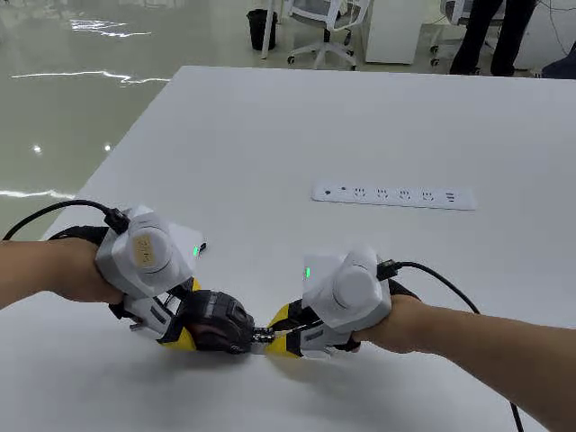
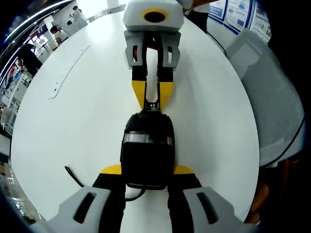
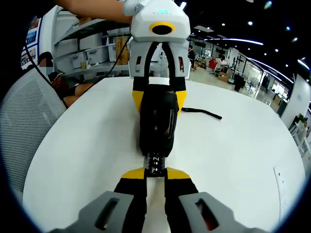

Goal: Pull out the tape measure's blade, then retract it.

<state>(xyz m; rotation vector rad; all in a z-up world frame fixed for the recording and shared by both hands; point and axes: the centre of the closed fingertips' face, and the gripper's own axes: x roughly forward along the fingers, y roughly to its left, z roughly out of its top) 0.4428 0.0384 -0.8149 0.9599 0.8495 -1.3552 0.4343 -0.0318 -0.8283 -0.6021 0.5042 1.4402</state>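
Observation:
A black tape measure (image 1: 218, 321) lies on the white table (image 1: 297, 126) near its front edge. My left gripper (image 1: 190, 314) is shut on its case (image 2: 147, 150), one yellow-tipped jaw on each side. From the other side, my right gripper (image 1: 278, 333) meets it with its jaws shut on the blade's end (image 3: 155, 162), where printed numbers show. Only a very short piece of blade (image 1: 263, 335) is out of the case. In the left gripper view the right gripper (image 2: 151, 95) comes in from the top, pinching the hook. The case (image 3: 156, 121) stands right ahead in the right gripper view.
A white power strip (image 1: 393, 194) lies further back on the table, right of centre. The tape measure's black wrist strap (image 3: 201, 113) trails on the surface. A grey mesh chair (image 2: 272, 97) stands beside the table. Office chairs and a standing person are far behind.

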